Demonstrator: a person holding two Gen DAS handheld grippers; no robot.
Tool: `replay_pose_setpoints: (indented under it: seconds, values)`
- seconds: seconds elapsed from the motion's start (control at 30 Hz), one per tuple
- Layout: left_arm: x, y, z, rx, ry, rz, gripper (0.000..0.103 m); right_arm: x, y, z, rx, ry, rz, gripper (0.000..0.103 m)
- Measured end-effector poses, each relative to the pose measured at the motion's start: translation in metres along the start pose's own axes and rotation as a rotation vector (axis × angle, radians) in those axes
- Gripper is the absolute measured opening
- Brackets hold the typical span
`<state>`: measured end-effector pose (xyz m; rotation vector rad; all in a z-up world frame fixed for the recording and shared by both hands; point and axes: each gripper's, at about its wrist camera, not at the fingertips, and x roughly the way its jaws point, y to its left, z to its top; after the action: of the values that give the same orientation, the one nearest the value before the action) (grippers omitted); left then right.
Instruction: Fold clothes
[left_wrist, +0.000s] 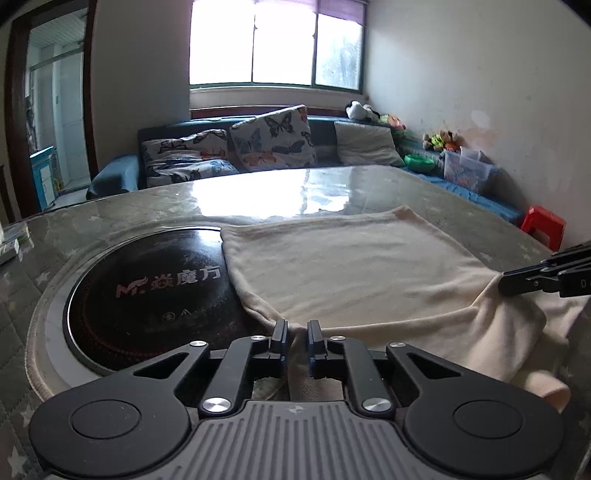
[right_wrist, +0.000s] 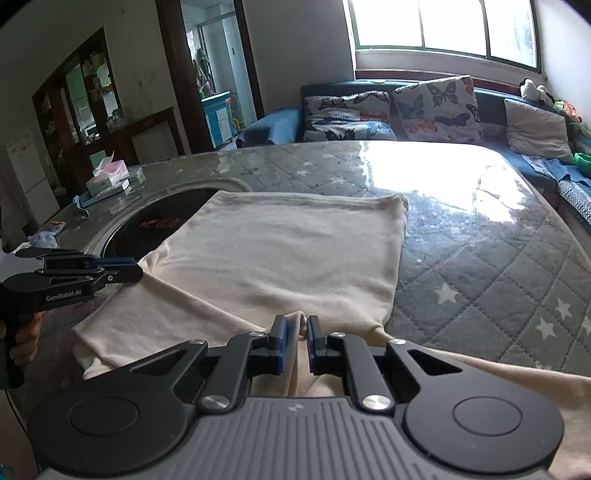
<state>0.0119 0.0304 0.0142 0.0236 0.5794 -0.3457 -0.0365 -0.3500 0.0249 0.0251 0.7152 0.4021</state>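
Both grippers, left gripper (left_wrist: 295, 334) and right gripper (right_wrist: 295, 330), clamp cream garment (left_wrist: 351, 273) on glass-topped quilted table (right_wrist: 498, 266) before sofa (right_wrist: 388, 110).

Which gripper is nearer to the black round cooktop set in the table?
Left. The left gripper holds the cream garment right at the black cooktop edge; the right gripper grips the garment's other near corner, farther away.

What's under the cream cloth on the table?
The cream cloth lies over the quilted table cover and overlaps the round black cooktop. Anything else beneath is hidden.
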Motion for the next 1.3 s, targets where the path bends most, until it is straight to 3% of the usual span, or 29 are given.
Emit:
replay_pose_setpoints:
  seconds: [0.17,0.27,0.43,0.57,0.73,0.93,1.1,1.3]
  values:
    - [-0.005,0.025,-0.003,-0.182,-0.004,-0.021,0.011,-0.014,0.004,0.006,0.004,-0.079,-0.009,0.004]
    - [-0.002,0.034,-0.007,-0.227,0.035,-0.016,0.013,-0.006,0.001,0.006,0.014,-0.04,0.013,0.006]
    - [-0.013,0.029,0.001,-0.172,0.008,0.019,0.015,0.006,0.004,-0.004,0.017,0.011,0.025,0.013]
    - [-0.019,0.018,0.007,-0.112,-0.028,-0.011,0.015,0.009,0.011,-0.007,-0.016,0.011,0.011,0.014]
    - [0.0,0.004,0.0,-0.002,0.027,0.032,0.015,0.014,0.018,-0.008,-0.08,0.017,-0.021,0.022]
    - [-0.003,0.013,0.0,-0.015,0.021,0.093,0.017,0.011,0.012,-0.012,-0.084,0.029,-0.049,0.023]
    - [-0.023,0.004,0.001,-0.001,-0.008,0.015,0.017,-0.005,0.018,-0.012,-0.121,-0.001,-0.03,0.023]
    - [-0.03,-0.014,-0.017,0.044,0.04,-0.055,0.017,-0.015,0.04,-0.02,-0.201,0.005,0.043,0.023]
